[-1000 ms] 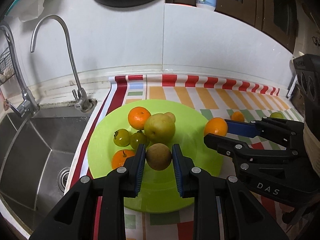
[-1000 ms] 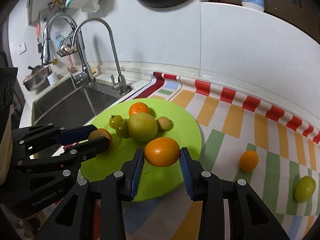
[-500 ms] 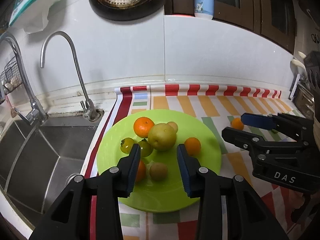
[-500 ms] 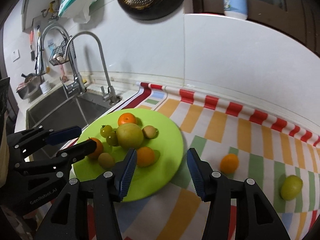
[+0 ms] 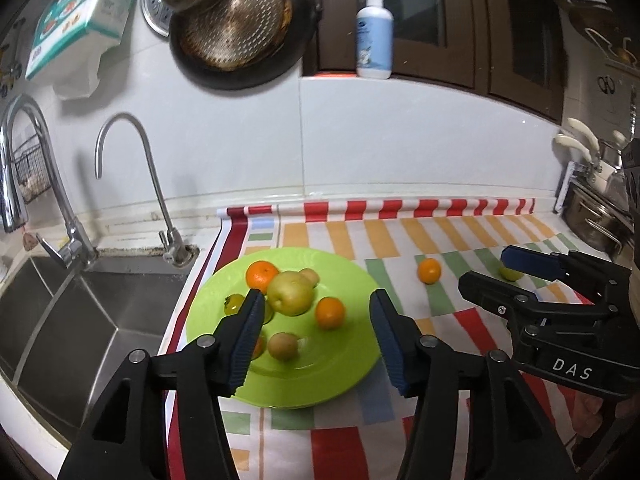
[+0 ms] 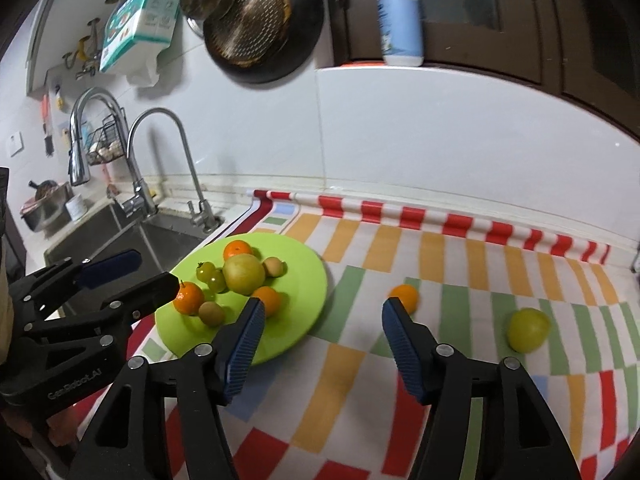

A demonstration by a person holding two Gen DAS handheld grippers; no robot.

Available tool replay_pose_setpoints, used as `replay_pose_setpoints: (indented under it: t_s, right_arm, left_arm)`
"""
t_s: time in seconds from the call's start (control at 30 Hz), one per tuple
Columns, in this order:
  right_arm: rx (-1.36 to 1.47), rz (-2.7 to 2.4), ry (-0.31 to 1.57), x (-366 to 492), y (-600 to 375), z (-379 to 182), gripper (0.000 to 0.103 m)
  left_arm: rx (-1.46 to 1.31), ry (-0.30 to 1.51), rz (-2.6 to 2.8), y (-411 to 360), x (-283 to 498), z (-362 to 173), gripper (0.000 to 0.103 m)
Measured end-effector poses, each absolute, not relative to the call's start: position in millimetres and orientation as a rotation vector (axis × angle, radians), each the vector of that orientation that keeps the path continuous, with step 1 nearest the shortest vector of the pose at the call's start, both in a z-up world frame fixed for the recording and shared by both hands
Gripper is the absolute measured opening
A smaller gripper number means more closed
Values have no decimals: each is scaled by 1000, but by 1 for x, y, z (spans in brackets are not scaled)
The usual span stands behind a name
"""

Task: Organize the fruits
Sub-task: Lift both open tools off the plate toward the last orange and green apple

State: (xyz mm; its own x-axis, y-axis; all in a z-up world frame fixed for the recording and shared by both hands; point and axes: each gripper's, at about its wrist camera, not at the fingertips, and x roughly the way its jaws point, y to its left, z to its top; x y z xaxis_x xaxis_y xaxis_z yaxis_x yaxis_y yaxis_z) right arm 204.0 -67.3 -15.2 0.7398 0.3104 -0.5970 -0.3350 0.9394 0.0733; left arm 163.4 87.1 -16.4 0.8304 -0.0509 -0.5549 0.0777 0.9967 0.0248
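A lime green plate on the striped mat holds several fruits: oranges, a large yellow-green pear, small green tomatoes, a brown kiwi and an orange. A loose orange and a green fruit lie on the mat to the right of the plate. My left gripper is open and empty above the plate's near side. My right gripper is open and empty above the mat, right of the plate.
A steel sink with two faucets lies left of the plate. A pan hangs on the tiled wall. A soap bottle stands on the ledge. Pots sit at the far right.
Both grippers have let go of their fruits onto the plate, opened wide and pulled back and up. The kiwi and the orange now lie on the plate.
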Motion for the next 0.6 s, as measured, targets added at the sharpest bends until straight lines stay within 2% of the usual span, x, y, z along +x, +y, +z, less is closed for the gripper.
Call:
replay_pose_setpoints:
  t_s: [0.1,0.4,0.6]
  right_arm:
    - [-29,314,632,193,-79,-10,67]
    - [-18,225,599,169,-109,0,67]
    - [-31,158,566,155,-129,9,75]
  left_arm:
    - [62,572,-81,78,156,-11,61]
    - [74,540,-130,55,144,-4,69]
    - [77,506,-149,39,140,4,76]
